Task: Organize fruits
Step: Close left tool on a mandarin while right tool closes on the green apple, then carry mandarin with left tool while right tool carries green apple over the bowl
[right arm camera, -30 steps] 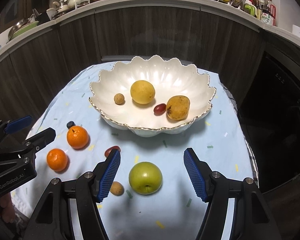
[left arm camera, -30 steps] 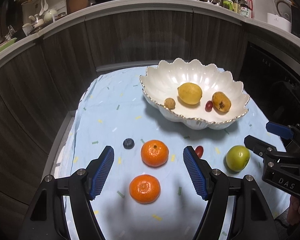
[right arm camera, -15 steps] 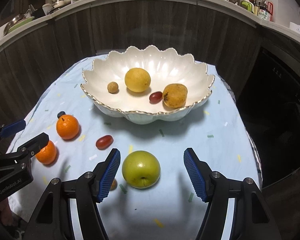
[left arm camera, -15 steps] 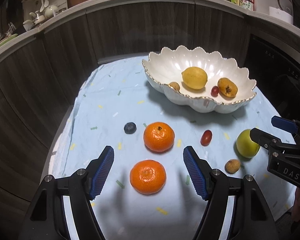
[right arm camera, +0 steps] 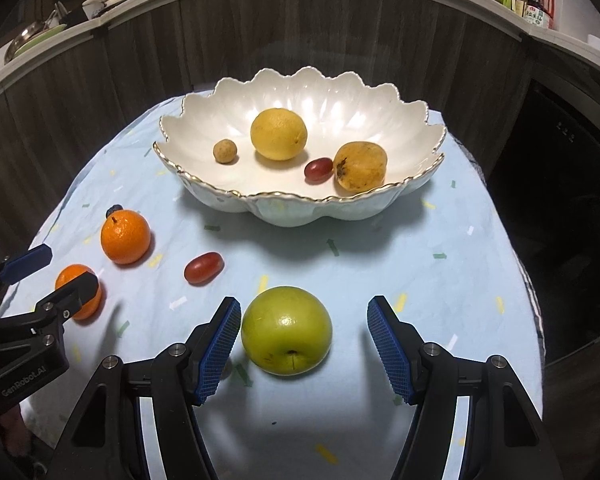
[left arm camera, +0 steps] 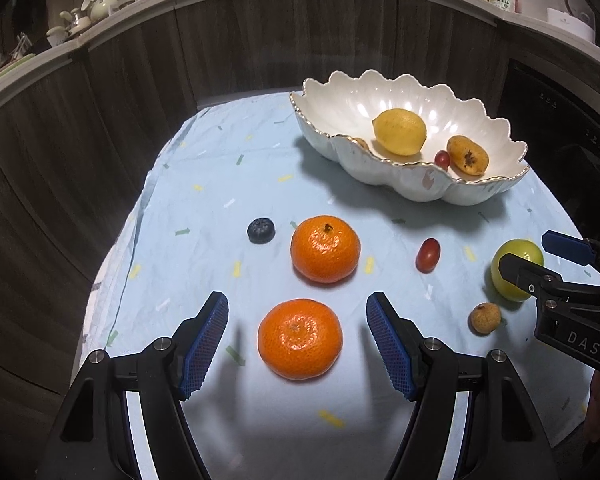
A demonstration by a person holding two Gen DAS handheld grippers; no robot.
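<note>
The left gripper is spread wide, its blue pads either side of the near orange without touching it. The far orange sits just beyond, with a blueberry to its left and a red grape to its right, all on the pale blue cloth.

The right gripper is likewise released — the green apple lies between its pads, close to the left one, though whether they touch is hard to tell. A small brown fruit rests on the cloth just beside the apple.

The scalloped white bowl stands farther back on the cloth, well apart from the loose fruit. It holds a lemon, a small tan fruit, a second grape and a loquat — the grape lying right against the loquat.
</note>
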